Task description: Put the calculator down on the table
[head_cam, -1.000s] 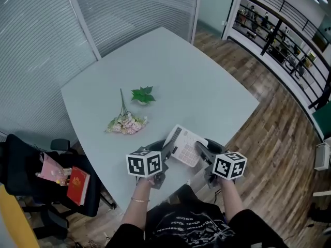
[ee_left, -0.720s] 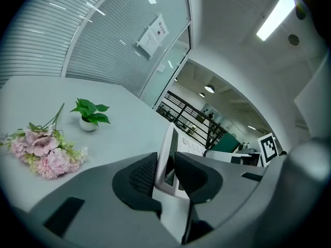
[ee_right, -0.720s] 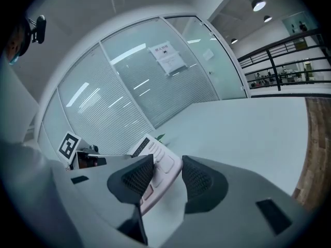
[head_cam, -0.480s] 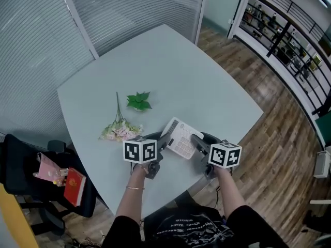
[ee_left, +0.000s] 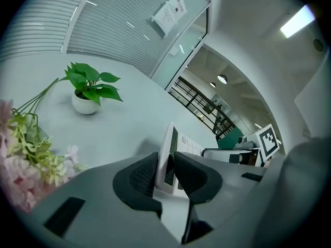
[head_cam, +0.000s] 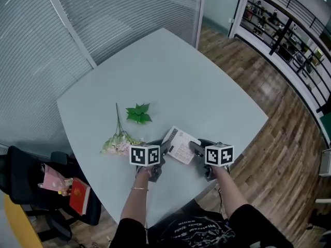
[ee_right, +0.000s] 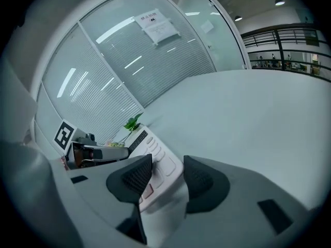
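Observation:
A white calculator (head_cam: 180,144) hangs low over the pale table (head_cam: 170,71), between my two grippers. My left gripper (head_cam: 165,150) is shut on its left edge; in the left gripper view the calculator (ee_left: 168,151) stands edge-on, pinched between the dark pads of that gripper (ee_left: 165,165). My right gripper (head_cam: 195,149) is at its right end. In the right gripper view the calculator (ee_right: 155,156) shows its keys between the jaws of that gripper (ee_right: 168,177), which are opening; the right pad (ee_right: 199,181) stands clear of it. Whether the calculator touches the table I cannot tell.
A bunch of pink flowers (head_cam: 118,142) lies just left of my left gripper, with a small green plant in a white pot (head_cam: 138,112) behind it. The table's near edge runs just below the grippers. A chair with a red book (head_cam: 78,196) stands at the lower left.
Both grippers have carried the calculator forward and down toward the tabletop, closer to the flowers.

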### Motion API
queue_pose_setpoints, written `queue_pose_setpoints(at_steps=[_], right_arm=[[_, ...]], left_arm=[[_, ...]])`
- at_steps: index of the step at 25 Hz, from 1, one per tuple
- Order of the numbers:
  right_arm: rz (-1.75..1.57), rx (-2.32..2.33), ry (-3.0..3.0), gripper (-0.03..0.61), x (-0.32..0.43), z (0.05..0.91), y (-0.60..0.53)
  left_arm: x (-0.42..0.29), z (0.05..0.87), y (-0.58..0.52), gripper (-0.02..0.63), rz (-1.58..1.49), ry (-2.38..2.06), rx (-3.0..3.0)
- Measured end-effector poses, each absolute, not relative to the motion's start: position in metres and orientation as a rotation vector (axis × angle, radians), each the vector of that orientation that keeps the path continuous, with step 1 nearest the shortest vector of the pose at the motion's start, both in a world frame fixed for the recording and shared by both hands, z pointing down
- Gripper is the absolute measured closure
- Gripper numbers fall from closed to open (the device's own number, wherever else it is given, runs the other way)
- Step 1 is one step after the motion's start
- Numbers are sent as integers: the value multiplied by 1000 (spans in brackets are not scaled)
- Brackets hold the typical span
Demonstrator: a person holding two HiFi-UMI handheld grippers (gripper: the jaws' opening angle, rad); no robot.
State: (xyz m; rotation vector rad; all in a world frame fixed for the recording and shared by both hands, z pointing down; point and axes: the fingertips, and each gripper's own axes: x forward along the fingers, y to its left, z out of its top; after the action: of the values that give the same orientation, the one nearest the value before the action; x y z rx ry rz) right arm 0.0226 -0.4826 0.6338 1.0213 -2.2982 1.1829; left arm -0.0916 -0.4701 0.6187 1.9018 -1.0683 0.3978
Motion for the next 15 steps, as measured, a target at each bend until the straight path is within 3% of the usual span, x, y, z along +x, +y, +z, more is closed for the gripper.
queue_pose_setpoints(at_steps=[15], right_arm=[[1198,1054,-2175,368,18,663,-506]], left_arm=[[-100,642,-496,503,458,-1154,1894]])
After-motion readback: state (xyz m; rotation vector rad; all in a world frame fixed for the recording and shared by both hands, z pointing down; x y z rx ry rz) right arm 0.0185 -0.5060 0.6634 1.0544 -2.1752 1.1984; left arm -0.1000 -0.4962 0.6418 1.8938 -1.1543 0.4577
